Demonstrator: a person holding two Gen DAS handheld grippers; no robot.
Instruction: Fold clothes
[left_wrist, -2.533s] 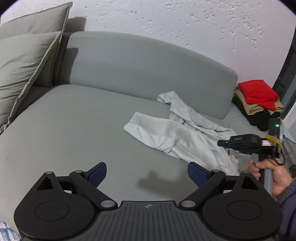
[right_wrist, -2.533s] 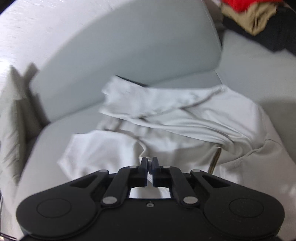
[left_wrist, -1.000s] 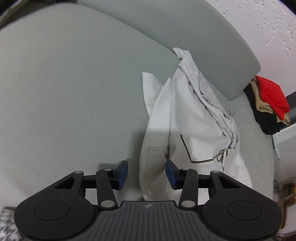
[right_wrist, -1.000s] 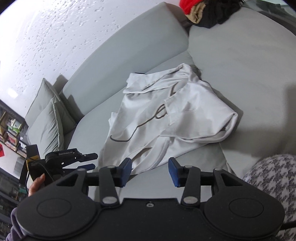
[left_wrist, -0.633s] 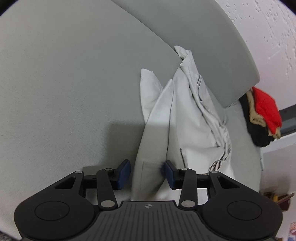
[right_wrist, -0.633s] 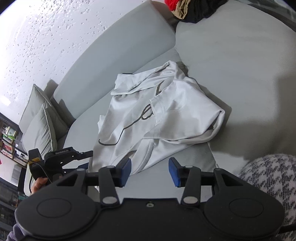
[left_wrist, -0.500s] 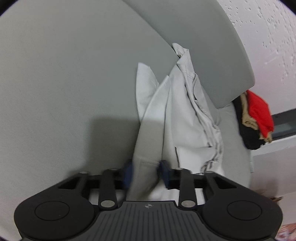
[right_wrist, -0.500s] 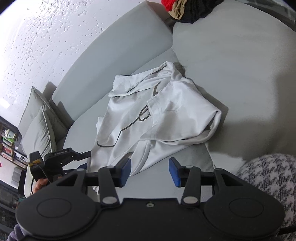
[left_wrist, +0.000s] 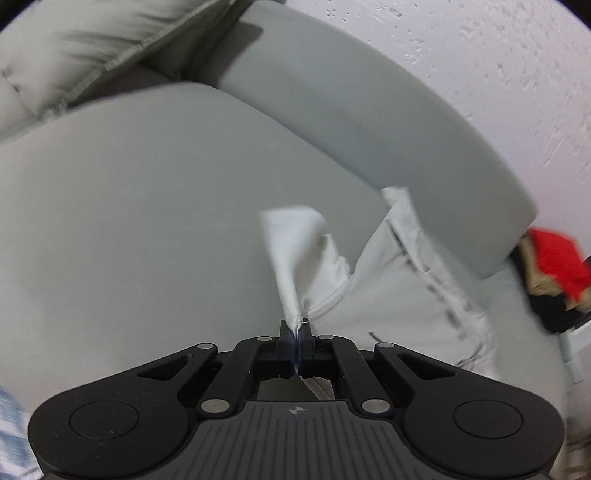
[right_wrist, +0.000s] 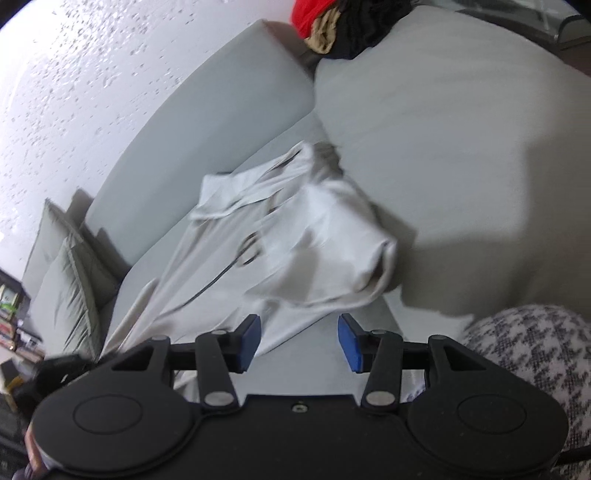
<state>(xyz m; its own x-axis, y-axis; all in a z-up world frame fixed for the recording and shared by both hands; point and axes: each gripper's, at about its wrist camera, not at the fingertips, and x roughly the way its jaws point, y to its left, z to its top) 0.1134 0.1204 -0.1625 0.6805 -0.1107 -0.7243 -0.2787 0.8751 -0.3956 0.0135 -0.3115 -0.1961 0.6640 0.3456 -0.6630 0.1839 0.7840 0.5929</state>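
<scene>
The grey sofa (left_wrist: 147, 206) fills my view, with the pale grey garment (right_wrist: 295, 236) spread on its seat near the backrest. My left gripper (left_wrist: 296, 334) has just closed, pinching an edge of the cloth and lifting it. My right gripper (right_wrist: 297, 341) hangs open above the near hem, holding nothing.

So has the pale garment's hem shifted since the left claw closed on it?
Yes. The left claw, shut on the pale garment, has lifted its hem off the grey sofa seat; that edge now hangs pinched above the cushion, toward the backrest.
</scene>
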